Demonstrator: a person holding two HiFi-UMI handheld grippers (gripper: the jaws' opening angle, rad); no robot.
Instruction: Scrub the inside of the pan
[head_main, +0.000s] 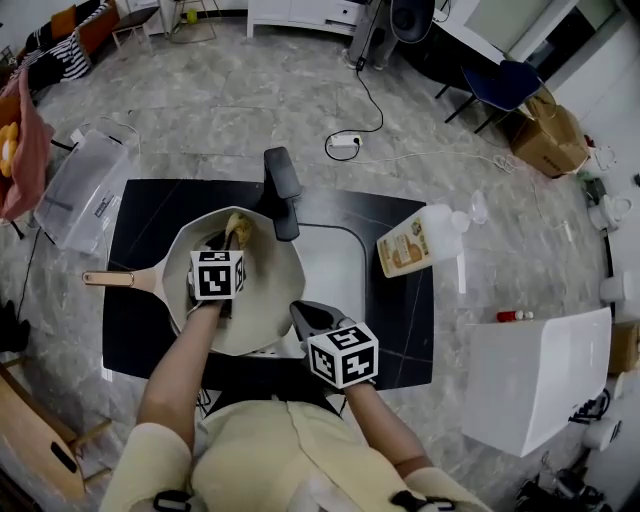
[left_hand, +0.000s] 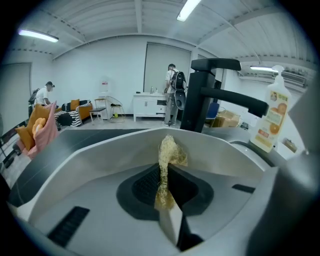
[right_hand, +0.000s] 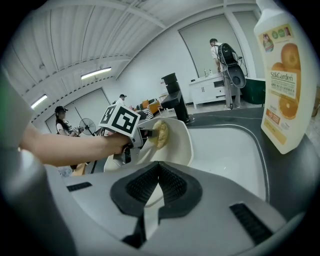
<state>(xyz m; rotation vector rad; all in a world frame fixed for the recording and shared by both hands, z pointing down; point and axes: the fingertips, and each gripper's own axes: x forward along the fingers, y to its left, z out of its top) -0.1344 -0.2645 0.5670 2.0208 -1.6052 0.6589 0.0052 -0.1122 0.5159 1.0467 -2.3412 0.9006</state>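
Tools: left tool is pressed together on a yellowish fibrous scrubber, which sticks up out past the tips. In the head view the left tool reaches into the pan and the scrubber sits against the far inner wall, near the rim by the faucet. Left gripper view shows the pan wall curving right in front of the scrubber.

Right tool is clamped shut on the near rim of the pan; a pale strip of rim runs down between the pads. Head view: right tool is at the pan's near-right edge. From the right gripper view the pan looks tipped up, inside facing the left tool and scrubber.

The cream pan lies over the left part of the white sink, partly over the dark counter. Pan handle points left, wooden at the end.

Soap bottle with an orange label stands on the counter just right of the sink, apart from the pan; it shows large at the right of the right gripper view.

On the floor: a clear plastic bin left of the counter, a white box to the right, a power strip behind.
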